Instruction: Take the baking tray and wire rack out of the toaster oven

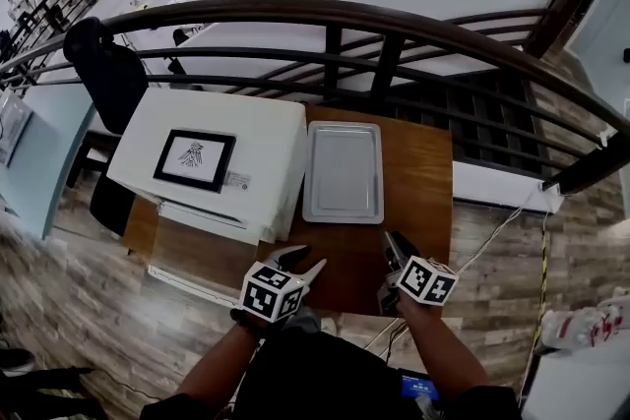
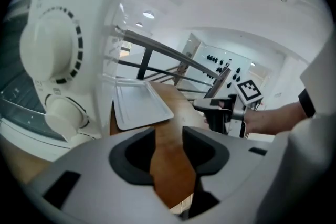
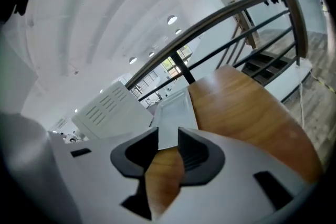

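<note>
Five entries, largest first.

1. Table (image 1: 423,172): brown wood, carrying everything below.
2. Toaster oven (image 1: 256,128): white, on the left half of the table, with a black-framed marker (image 1: 194,159) on its top.
3. Baking tray (image 1: 343,172): silver, lying flat on the table just beside the oven's right side, nearer the far edge.
4. Left hand-held gripper (image 1: 303,263): over the near edge, released, jaws apart with only bare wood showing between them. Right hand-held gripper (image 1: 392,241): beside it at the near edge, jaws parted narrowly, empty, pointing toward the tray.
5. Knobs (image 2: 50,44): white, round, stacked on the oven's front.
</note>
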`<state>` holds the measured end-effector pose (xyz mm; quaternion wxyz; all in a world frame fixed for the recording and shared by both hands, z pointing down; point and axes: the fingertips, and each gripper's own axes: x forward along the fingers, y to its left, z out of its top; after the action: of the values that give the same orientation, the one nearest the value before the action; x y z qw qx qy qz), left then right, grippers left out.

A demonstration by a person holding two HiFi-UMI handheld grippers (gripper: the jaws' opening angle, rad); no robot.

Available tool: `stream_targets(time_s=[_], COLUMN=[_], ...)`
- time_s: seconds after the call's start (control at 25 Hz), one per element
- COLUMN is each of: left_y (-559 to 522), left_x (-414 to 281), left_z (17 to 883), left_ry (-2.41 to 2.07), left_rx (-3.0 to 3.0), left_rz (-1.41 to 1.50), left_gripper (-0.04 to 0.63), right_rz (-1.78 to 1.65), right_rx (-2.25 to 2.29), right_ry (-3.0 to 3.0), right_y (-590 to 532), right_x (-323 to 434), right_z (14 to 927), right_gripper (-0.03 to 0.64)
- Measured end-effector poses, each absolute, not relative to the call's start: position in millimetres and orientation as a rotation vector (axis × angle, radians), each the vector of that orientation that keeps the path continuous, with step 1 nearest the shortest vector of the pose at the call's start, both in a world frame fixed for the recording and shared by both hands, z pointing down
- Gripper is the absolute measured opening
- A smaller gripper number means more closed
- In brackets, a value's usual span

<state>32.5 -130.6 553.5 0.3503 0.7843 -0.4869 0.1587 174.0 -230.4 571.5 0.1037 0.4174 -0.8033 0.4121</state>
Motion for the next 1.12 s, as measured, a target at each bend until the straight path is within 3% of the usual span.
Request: stream_targets(time_s=[0.48,1.12], left_y=[-72,29], left_x=[0,-109], left_z=[458,401], left_ry=[-1.649,-1.917], left_rx=[2.126,2.164], left_rz=[0.109,-0.124], left_gripper=[0.057,0.021], right_rz=[0.816,0.555], right_rx=[1.204,1.215], right_ry=[-2.685,-2.799], right_y=[-158,-78], right_x=[211,155], right_z=[460,416], right_gripper=[0.087,0.061])
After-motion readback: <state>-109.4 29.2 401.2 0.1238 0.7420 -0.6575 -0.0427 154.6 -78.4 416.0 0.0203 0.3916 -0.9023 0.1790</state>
